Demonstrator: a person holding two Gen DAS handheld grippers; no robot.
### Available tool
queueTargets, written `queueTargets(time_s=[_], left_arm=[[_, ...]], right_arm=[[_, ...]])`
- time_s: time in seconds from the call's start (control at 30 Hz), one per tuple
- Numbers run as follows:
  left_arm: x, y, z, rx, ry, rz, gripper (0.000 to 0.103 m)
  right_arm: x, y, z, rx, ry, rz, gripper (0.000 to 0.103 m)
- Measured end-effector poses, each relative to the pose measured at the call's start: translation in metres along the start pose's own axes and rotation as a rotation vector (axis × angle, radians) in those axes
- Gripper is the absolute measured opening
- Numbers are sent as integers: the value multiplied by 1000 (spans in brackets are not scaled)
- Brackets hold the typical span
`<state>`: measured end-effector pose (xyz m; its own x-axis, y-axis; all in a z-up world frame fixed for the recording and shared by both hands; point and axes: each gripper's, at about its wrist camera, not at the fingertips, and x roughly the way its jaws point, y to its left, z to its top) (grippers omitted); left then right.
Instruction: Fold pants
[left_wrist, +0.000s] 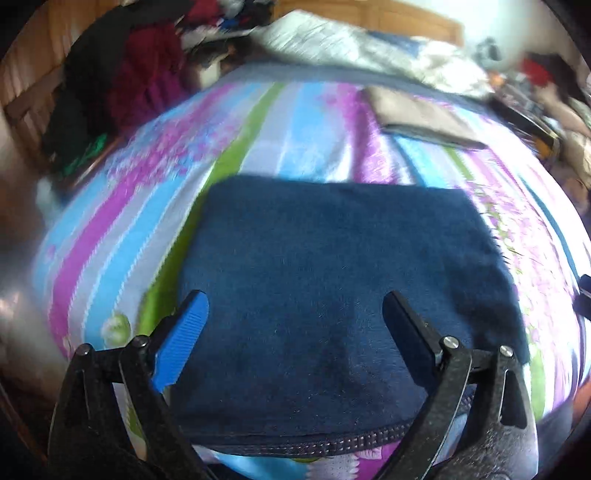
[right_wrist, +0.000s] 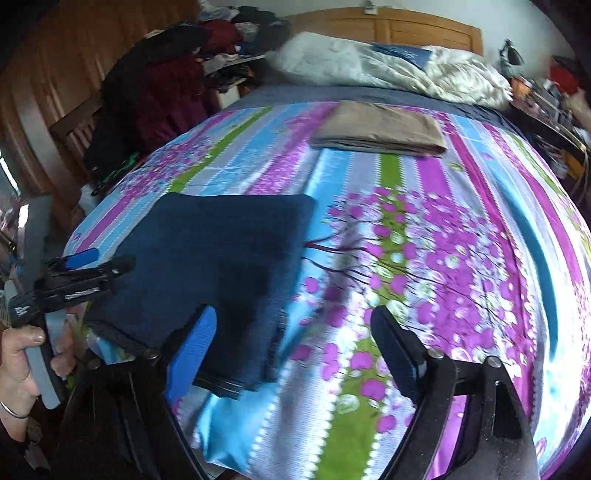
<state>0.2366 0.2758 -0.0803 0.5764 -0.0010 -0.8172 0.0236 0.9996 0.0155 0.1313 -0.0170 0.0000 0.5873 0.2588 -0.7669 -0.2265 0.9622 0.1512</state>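
A: On the striped floral bedspread (right_wrist: 424, 236), near its front edge, the navy pants (left_wrist: 332, 280) look folded into a compact rectangle.

B: Yep. Left gripper (left_wrist: 295, 325) and right gripper (right_wrist: 291, 339) both spread wide, gripping nothing. Folding seems finished; next probably stack them by the tan folded pants (right_wrist: 380, 127).

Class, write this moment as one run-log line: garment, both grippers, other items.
navy pants: folded on bedspread | left gripper: open above | right gripper: open, empty | tan garment: folded beyond

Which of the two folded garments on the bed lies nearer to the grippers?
The dark blue pants, folded at the near edge of the bed, right in front of both open grippers. The tan folded garment lies far up the striped bedspread, toward the headboard.
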Motion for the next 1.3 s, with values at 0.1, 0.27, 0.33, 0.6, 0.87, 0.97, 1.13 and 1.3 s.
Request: queueTargets(time_s=[0.1, 0.27, 0.33, 0.6, 0.87, 0.97, 1.13, 1.3], left_arm=[[18, 6, -4, -35, 94, 97, 100], [55, 22, -23, -76, 219, 122, 103], [54, 28, -24, -120, 206, 100, 103], [55, 25, -26, -183, 220, 134, 103], [56, 35, -33, -177, 108, 66, 103], [56, 34, -32, -176, 106, 71, 103], [58, 34, -29, -177, 136, 70, 103], [59, 33, -29, -173, 149, 77, 103]], right_arm=[[32, 40, 4, -15, 43, -17, 95], [122, 48, -28, 119, 319, -105, 103], [120, 32, -31, 252, 289, -60, 103], [125, 42, -24, 212, 323, -117, 103], [129, 47, -14, 223, 416, -122, 103], [132, 44, -10, 235, 452, -103, 103], [94, 58, 22, 185, 291, -211, 94], [81, 94, 30, 108, 263, -134, 100]])
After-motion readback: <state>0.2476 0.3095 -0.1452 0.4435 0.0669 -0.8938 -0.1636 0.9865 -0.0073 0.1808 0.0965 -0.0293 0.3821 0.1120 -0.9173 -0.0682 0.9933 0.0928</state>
